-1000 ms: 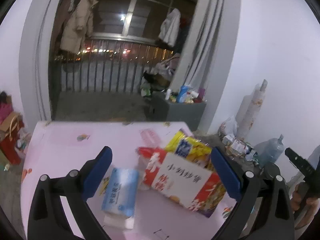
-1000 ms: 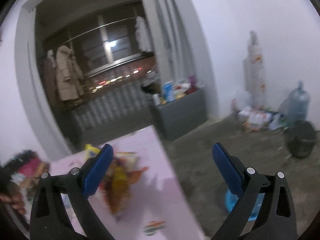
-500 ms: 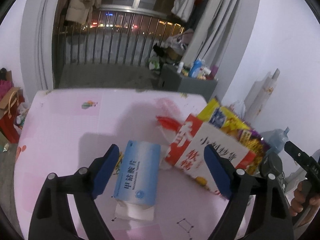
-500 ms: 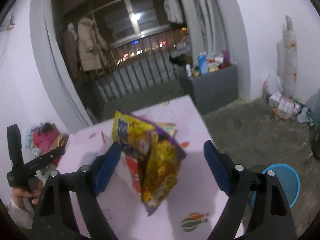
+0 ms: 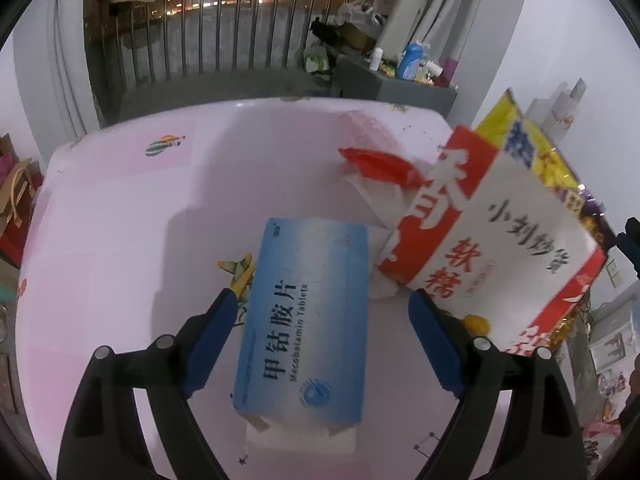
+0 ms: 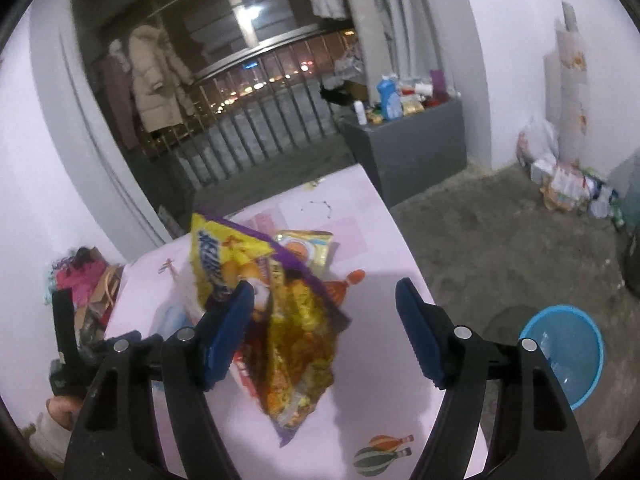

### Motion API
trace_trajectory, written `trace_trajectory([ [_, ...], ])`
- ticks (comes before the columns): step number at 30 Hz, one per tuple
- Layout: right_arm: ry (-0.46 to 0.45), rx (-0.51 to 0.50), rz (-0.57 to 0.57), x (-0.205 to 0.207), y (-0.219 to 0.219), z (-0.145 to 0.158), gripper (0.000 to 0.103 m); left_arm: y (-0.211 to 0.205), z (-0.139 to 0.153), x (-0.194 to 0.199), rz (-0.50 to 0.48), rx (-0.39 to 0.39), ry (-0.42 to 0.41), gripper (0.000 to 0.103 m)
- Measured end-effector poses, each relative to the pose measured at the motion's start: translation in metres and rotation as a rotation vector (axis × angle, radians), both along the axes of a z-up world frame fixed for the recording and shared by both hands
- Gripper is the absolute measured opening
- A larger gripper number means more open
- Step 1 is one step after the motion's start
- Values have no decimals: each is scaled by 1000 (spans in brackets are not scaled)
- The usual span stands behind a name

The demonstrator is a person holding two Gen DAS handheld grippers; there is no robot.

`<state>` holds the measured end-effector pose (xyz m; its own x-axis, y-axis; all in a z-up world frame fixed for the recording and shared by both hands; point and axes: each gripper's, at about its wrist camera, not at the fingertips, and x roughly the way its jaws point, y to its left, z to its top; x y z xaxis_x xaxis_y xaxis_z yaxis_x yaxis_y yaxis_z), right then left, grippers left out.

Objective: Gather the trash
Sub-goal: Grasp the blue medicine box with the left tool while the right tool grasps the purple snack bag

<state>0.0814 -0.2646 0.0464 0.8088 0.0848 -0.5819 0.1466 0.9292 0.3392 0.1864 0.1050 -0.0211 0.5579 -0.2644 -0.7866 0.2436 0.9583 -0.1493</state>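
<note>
With its jaws spread around the flat blue-and-white cardboard medicine box (image 5: pixel 306 316) on the pink table (image 5: pixel 120 220), the left gripper (image 5: pixel 316 316) could snag the overlapping red-and-white snack bag (image 5: pixel 492 248), while the closing right gripper (image 6: pixel 324 308) straddles the yellow crinkly foil bag (image 6: pixel 296 336) untouched.

A pale pink counter (image 5: pixel 120 208) printed with small balloons carries a blue rectangular cardboard tablet box (image 5: pixel 308 312) at its centre; at two o'clock, a red-and-white printed packet (image 5: pixel 492 248) and yellow foil snack bags (image 6: pixel 296 320) are piled.
</note>
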Motion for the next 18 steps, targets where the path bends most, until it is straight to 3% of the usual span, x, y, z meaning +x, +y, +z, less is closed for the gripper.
trace_trajectory([
  [10, 96, 141, 71, 14, -6, -25, 58, 4, -21, 18, 4, -18, 82, 85],
  [14, 118, 176, 93, 21, -9, -28, 45, 3, -24, 21, 7, -20, 91, 85],
  [18, 116, 188, 99, 24, -10, -29, 31, 1, -28, 27, 7, -18, 100, 78],
])
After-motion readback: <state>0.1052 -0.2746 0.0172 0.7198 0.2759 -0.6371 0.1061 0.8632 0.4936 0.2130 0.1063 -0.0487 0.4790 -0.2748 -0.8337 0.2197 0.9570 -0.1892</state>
